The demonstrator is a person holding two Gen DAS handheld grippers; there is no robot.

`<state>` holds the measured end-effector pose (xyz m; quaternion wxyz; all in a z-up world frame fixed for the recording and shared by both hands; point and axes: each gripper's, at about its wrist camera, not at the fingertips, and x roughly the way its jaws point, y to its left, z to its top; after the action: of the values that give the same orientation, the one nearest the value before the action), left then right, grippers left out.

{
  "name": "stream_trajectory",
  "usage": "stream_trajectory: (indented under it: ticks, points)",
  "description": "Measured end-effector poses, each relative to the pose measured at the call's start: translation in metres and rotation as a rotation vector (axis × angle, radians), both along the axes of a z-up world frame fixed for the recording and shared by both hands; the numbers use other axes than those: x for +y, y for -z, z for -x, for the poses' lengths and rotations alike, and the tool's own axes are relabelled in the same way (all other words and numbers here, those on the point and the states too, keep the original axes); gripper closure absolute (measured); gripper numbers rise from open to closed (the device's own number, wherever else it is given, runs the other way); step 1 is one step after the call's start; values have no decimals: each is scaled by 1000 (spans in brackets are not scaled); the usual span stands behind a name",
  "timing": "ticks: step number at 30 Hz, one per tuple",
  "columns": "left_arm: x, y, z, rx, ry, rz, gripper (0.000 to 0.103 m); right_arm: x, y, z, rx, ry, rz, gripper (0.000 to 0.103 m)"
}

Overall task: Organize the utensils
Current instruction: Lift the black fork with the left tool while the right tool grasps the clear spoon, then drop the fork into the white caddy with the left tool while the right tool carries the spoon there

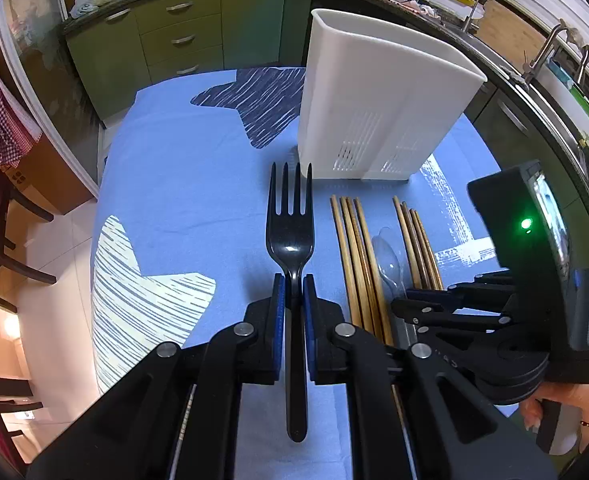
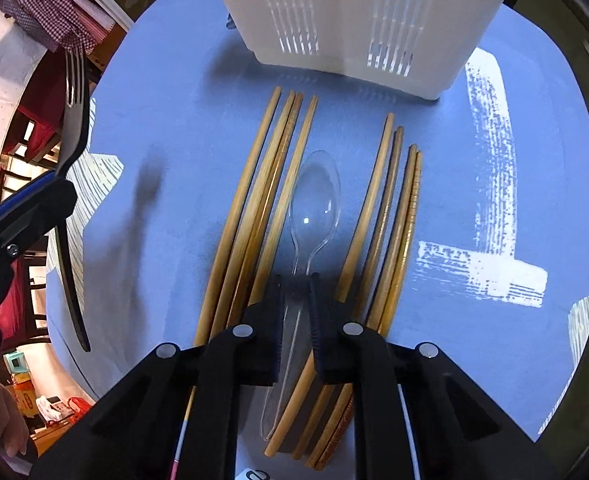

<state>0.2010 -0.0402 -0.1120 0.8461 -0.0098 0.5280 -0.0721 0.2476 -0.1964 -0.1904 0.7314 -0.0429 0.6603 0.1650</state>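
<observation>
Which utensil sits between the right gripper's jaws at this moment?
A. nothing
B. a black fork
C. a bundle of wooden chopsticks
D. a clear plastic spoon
D: in the right wrist view the right gripper has its jaws closed on the handle of the clear plastic spoon, which lies between two groups of chopsticks.

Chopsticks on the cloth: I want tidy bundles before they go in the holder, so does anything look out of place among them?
Yes: a clear plastic spoon lies between the two chopstick bundles, the only non-chopstick in that row.

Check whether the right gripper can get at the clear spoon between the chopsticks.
Probably yes: the right gripper already straddles the spoon handle, fitting the gap between the chopsticks.
</observation>
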Motion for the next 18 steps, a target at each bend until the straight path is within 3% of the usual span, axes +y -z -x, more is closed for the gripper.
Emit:
stream_trajectory:
  ticks: [4,10,18]
  points:
    - [2,-1,0,-3,0,3,94,-6,-11,5,-37,7,-47,93]
    - [5,-18,2,-44,2,24,94,-37,-53,29,-160,31,-223,93]
    - [1,-85,-1,-199,35,101,94,-73,-125,69,-424,59,-395,93]
